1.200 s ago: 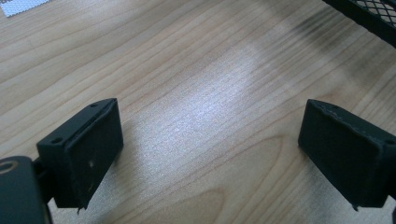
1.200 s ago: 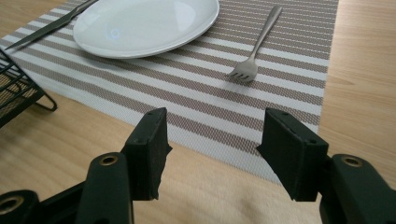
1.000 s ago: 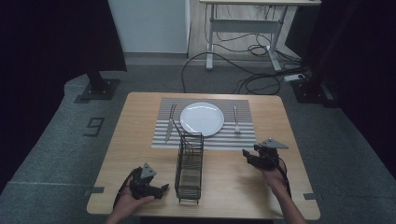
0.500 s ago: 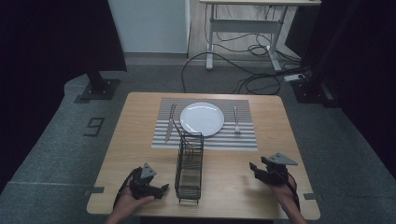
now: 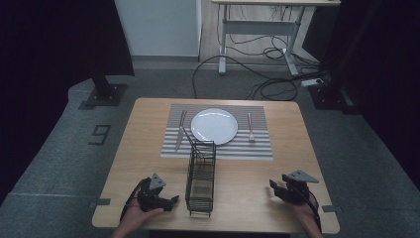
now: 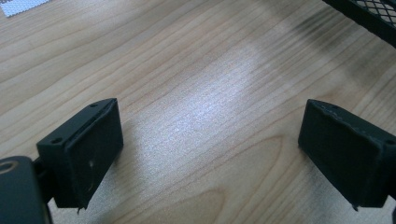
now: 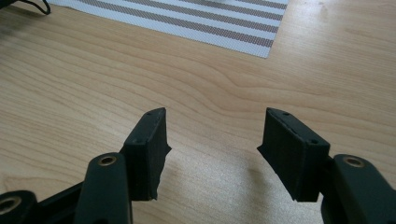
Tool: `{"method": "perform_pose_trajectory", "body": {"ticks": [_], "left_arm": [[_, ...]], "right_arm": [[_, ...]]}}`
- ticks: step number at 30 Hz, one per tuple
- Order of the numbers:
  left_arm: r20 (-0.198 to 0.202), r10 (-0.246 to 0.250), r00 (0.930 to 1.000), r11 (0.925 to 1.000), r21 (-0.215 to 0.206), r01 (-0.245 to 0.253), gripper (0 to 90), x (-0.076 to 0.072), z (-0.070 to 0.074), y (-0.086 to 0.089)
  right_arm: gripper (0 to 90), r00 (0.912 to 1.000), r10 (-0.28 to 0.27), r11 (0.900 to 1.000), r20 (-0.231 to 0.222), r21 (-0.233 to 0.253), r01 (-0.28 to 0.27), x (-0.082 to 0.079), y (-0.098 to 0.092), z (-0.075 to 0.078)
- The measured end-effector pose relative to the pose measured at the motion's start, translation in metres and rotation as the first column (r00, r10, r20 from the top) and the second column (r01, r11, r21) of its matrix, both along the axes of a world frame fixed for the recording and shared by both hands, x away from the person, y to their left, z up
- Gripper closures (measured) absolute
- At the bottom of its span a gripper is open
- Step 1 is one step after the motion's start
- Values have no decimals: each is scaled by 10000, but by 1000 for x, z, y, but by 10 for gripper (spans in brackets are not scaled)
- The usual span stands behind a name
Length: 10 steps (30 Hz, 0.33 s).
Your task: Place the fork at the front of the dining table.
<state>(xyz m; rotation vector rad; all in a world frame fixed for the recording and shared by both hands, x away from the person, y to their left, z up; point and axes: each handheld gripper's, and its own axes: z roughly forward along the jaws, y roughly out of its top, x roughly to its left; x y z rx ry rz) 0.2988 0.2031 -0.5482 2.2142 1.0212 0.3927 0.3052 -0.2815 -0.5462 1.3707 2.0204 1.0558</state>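
The tall black wire rack [image 5: 200,177] stands upright on the wooden worktop [image 5: 247,168], long axis front-to-back. Left claw [image 5: 171,201], spread and empty, lies just beside it; right claw [image 5: 275,189], likewise spread, sits well apart.

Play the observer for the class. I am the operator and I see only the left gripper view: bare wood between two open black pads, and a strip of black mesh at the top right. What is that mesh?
Observer: It belongs to a tall black wire rack standing upright on the wooden table, just beside the left tongs.
Operator: What lies beyond the rack?
Observer: A round white plate on a grey striped placemat, with a silver knife to its left and a silver fork to its right.
Operator: And the right tongs?
Observer: The right tongs are open and empty, low over bare wood near the table's front right corner.
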Motion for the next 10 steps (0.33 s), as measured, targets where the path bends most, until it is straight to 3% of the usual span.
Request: {"method": "perform_pose_trajectory", "body": {"ticks": [10], "left_arm": [[-1, 0, 10000, 10000, 1, 0, 65, 0, 0, 0]], "right_arm": [[403, 9999, 84, 9996, -84, -263, -86, 1, 3, -4]]}}
